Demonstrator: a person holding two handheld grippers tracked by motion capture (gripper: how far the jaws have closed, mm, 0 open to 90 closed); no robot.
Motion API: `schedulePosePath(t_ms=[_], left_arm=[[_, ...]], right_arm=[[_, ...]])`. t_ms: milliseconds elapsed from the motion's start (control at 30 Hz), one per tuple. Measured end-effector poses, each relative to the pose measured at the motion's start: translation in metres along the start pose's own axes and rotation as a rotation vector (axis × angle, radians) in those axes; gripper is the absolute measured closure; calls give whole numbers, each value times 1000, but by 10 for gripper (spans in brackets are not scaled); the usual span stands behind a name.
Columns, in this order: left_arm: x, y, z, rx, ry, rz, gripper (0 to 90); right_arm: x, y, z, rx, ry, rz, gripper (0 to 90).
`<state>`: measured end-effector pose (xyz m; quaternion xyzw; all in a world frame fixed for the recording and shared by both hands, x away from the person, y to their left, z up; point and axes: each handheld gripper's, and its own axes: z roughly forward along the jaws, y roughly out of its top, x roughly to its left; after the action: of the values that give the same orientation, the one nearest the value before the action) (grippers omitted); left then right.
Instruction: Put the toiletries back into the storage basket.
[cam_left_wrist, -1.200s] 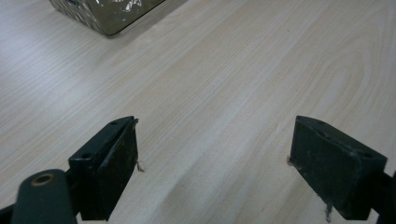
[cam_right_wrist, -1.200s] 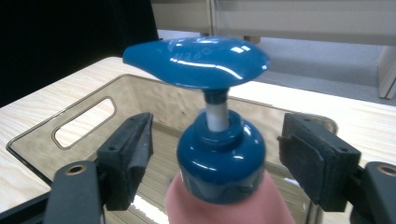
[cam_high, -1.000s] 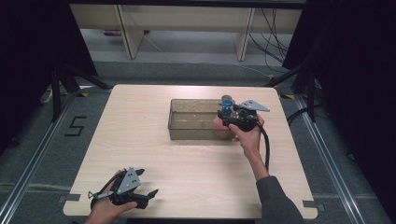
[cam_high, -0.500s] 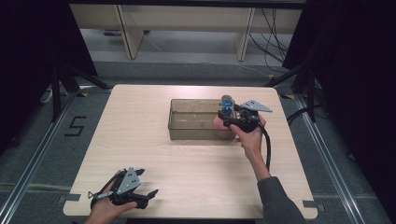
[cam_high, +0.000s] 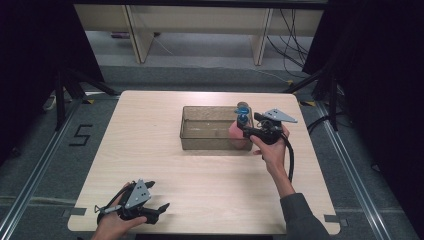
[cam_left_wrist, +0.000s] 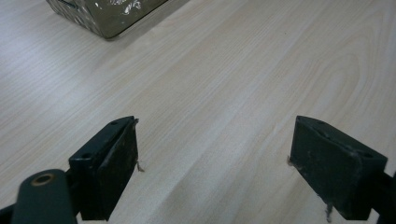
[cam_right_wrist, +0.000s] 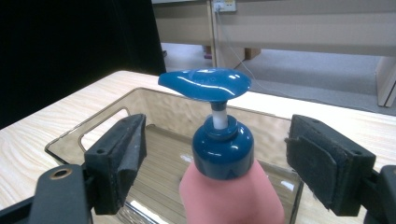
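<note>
— While the right gripper (cam_right_wrist: 217, 163) is held at the far right end of the bin (cam_high: 207, 131), how are its jaws seen?

— They are seen standing wide apart, and have just been opening further. The pump bottle (cam_right_wrist: 224, 154) is found between them, but neither pad is pressed against it; a gap is left on each side of the blue collar.

— Where is the bottle placed?

— It is set upright inside the clear bin, at the end nearest the jaws. The blue pump head is seen above jaw level, and the pink body runs below it, midway between the two pads.

— And the left gripper (cam_high: 159, 196)?

— It is held low over the table (cam_left_wrist: 243, 84) at the near left corner, well apart from the bin. Its jaws are also spread wide, and only bare wood is seen between them. A corner of the bin can be made out far ahead of the left jaw.
</note>
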<state>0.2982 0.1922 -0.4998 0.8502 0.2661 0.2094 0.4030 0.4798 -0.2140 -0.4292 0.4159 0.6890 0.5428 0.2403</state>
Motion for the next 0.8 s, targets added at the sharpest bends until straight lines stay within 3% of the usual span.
schedulePosePath(t_ms=[33, 133, 167, 200, 267, 300, 333, 367, 400, 467, 500, 600, 633, 700, 800], left_arm=[[0, 0, 1, -8, 1, -4, 148], [0, 0, 0, -2, 2, -1, 148], [0, 0, 0, 0, 0, -2, 148], [0, 0, 0, -2, -4, -2, 148], [0, 0, 0, -1, -4, 1, 148], [0, 0, 0, 0, 4, 1, 148], [-1, 0, 0, -4, 5, -2, 148], [0, 0, 0, -3, 4, 0, 149], [0, 0, 0, -10, 3, -4, 148], [0, 0, 0, -1, -4, 0, 149], [0, 0, 0, -1, 4, -1, 149], [0, 0, 0, -2, 5, 1, 148], [0, 0, 0, -2, 6, 2, 148], [0, 0, 0, -3, 6, 0, 149], [0, 0, 0, -6, -1, -6, 149]], right_arm=[[2, 0, -2, 12, 8, 38, 210], [0, 1, -5, 5, -4, 0, 209], [3, 0, -6, 8, 4, 36, 209], [2, 1, -7, 10, 8, 32, 209], [1, 0, -9, 13, -1, -3, 209], [3, 0, -9, 16, 0, 28, 208], [3, 0, -10, 17, 5, 31, 208], [1, 0, -11, 7, -1, 4, 209], [3, 0, -12, 10, 9, 30, 209], [5, 0, -13, 3, 8, 32, 209], [3, 0, -14, 0, 4, 8, 209], [6, 0, -17, 2, 10, 32, 209], [5, 0, -17, -6, 19, 14, 208], [6, 0, -19, 17, 15, 15, 207], [8, 0, -20, 6, 27, 26, 207]])
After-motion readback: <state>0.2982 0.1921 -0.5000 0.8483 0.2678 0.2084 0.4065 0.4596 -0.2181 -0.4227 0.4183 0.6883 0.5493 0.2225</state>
